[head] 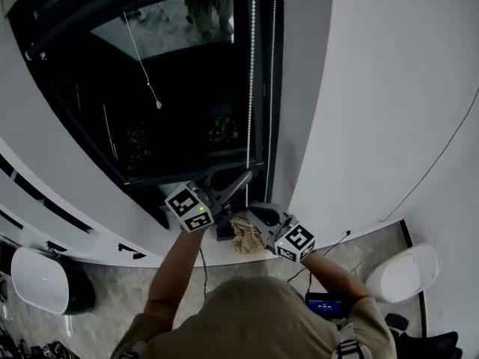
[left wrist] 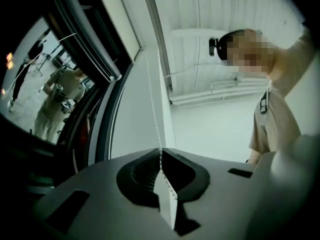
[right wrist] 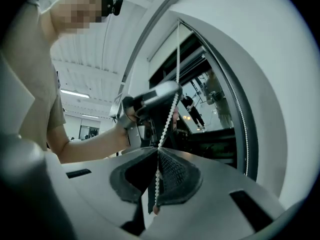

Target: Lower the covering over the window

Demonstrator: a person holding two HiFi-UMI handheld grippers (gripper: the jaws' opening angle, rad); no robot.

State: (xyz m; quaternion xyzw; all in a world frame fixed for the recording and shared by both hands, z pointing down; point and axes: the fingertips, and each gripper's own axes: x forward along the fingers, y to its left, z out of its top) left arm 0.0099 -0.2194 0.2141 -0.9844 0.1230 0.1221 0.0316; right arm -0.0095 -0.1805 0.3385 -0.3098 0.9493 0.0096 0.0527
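- White bead chain [right wrist: 167,119] is pinched in the closed right gripper [right wrist: 158,151] jaws at frame centre; it runs loose through the slightly parted left gripper [left wrist: 161,153] jaws.
- The chain is probably light, limp and slippery, so grip across the beads.
- Both grippers point roughly level, low-centre in the head view, by the right edge of the window [head: 187,88].

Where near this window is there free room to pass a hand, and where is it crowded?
Free: the dark glass between the thin pull cord and the bead chain, and the bare white wall right of the frame. Crowded: the corner of the sill, where the left gripper, the right gripper and a tan bundle sit close together at the chain.
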